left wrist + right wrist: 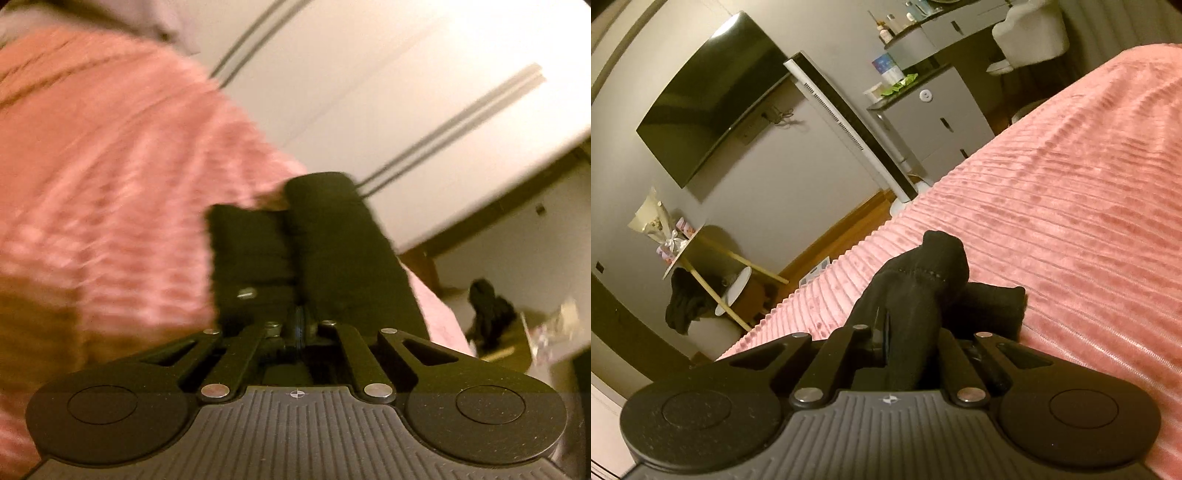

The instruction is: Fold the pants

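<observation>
While both hand-held grippers point out over the pink ribbed bedspread [1071,221], the right gripper [960,280] is clamped tight on the black pants [916,288]. The cloth bunches up from between the jaws into a crumpled peak with a stitched hem showing, raised just above the bedspread near its foot edge. One bare black finger [997,306] sticks out beside the bunch, toward the middle of the bedspread.

In the left wrist view the left gripper [288,221] has its jaws pressed fully together, and the picture is smeared. A rounded dark mass lies along one finger; whether that is pants cloth or only the finger's own padding cannot be told. The bedspread [110,147] fills the side beyond that gripper.

Past the bedspread's foot edge stands a round side table [687,251] with a dark garment [683,302] hanging below it. Farther from the bedspread, a tall white and black column appliance [849,122] stands on the wooden floor, next to a grey cabinet [942,122]. On the wall beyond the bedspread's foot hangs a dark television [713,99]. A white chair [1030,33] sits farthest off, past the bedspread's far corner.
</observation>
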`<state>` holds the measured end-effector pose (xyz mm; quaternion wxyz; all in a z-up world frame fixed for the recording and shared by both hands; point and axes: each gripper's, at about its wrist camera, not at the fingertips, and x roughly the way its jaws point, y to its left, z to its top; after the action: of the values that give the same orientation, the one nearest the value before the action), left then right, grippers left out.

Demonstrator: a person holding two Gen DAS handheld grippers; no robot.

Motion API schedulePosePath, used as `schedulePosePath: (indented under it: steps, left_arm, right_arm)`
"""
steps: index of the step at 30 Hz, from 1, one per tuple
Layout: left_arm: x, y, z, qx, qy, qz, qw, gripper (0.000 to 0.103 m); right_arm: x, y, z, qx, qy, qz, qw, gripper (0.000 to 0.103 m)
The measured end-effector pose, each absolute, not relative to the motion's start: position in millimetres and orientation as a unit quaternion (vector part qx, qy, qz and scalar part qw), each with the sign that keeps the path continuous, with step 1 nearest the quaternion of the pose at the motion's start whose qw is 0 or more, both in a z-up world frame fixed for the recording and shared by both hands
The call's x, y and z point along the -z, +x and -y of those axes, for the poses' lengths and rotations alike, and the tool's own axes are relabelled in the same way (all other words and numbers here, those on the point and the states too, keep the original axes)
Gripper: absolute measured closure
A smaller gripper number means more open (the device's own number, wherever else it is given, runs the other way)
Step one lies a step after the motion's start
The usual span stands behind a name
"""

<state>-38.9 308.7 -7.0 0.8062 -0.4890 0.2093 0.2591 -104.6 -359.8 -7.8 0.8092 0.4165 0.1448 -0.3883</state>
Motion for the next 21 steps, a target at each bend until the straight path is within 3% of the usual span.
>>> schedulePosePath:
  steps: [3, 4, 5, 6, 7, 8, 13, 17, 21]
  left_arm:
    - [12, -40, -311, -0.251, -0.487, -0.214, 0.809, 0.1]
    - [9, -39, -308, -0.245, -0.477, -0.214, 0.817, 0.093]
    - [8, -34, -305, -0.234, -0.469, -0.214, 0.824, 0.067]
    - [4, -27, -301, -0.223, -0.465, -0.215, 0.829, 0.048]
    - [1, -18, -296, -0.218, -0.463, -0.217, 0.831, 0.02]
    - [1, -12, -293, -0.216, -0.462, -0.219, 0.832, 0.018]
    - [22, 26, -289, -0.203, -0.477, -0.255, 0.816, 0.025]
    - [27, 48, -288, -0.182, -0.471, -0.27, 0.82, 0.059]
    - [33, 65, -289, -0.186, -0.461, -0.278, 0.822, 0.07]
  right_arm:
    - [9, -102, 360, 0.37, 0.421, -0.157, 0.813, 0.094]
    - [9, -100, 359, 0.367, 0.42, -0.164, 0.814, 0.093]
    - [10, -99, 357, 0.364, 0.42, -0.168, 0.814, 0.092]
    - [10, -98, 356, 0.362, 0.42, -0.17, 0.814, 0.091]
    - [11, -98, 355, 0.359, 0.421, -0.174, 0.815, 0.09]
    - [11, -98, 354, 0.354, 0.421, -0.177, 0.816, 0.086]
    - [25, -109, 356, 0.328, 0.464, -0.193, 0.8, 0.078]
    - [36, -123, 357, 0.272, 0.491, -0.21, 0.8, 0.077]
    - [41, -130, 353, 0.245, 0.497, -0.215, 0.804, 0.08]
